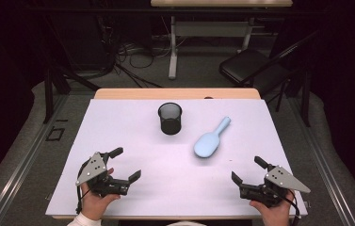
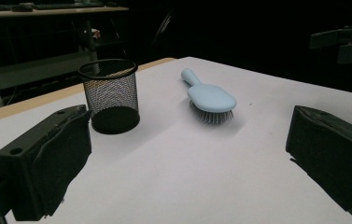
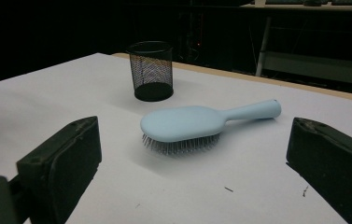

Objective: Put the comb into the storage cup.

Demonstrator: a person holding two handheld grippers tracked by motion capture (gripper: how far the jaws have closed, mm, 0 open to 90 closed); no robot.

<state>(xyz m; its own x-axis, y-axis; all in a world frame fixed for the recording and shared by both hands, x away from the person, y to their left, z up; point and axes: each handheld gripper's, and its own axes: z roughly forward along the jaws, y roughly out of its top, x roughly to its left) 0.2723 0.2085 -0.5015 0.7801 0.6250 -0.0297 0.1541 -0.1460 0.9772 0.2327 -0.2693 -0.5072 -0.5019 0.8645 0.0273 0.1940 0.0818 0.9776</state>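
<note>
Pale blue hairbrush (image 1: 209,141), bristles down, on table

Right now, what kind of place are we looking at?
Probably a lab or recording workspace, not a home. A table covered in plain white holds a mesh cup and a hairbrush; cables trail over the floor, and another desk and a chair stand behind in a dark room.
</note>
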